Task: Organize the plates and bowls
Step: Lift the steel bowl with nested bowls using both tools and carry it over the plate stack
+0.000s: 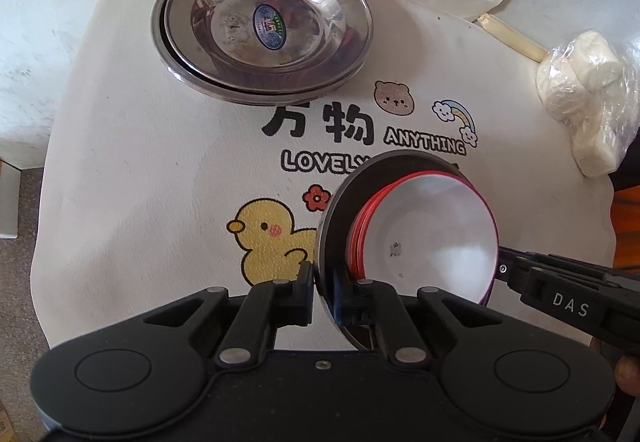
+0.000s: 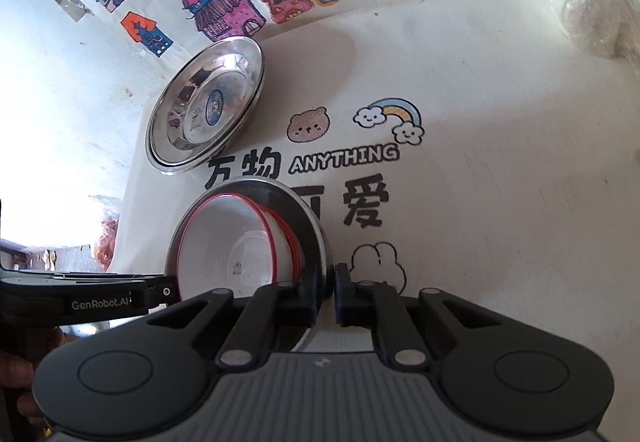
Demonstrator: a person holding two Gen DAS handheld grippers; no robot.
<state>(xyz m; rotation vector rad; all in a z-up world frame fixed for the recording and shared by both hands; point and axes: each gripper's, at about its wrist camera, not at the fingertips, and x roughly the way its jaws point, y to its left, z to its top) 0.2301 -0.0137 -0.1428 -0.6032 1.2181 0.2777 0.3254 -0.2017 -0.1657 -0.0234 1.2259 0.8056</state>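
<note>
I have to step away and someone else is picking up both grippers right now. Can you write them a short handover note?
Left gripper: shut on the near rim of a steel plate, which is tilted.
Right gripper: shut on the same plate's opposite rim, so both hold it.
In the plate: nested white bowls with red rims, leaning with it.
Further back on the cloth: a stack of steel plates, apparently done.
Left: probably carry the held plate and bowls to where they belong, perhaps by the stack, level it and release. Keep both grips even so the bowls do not slide.
</note>
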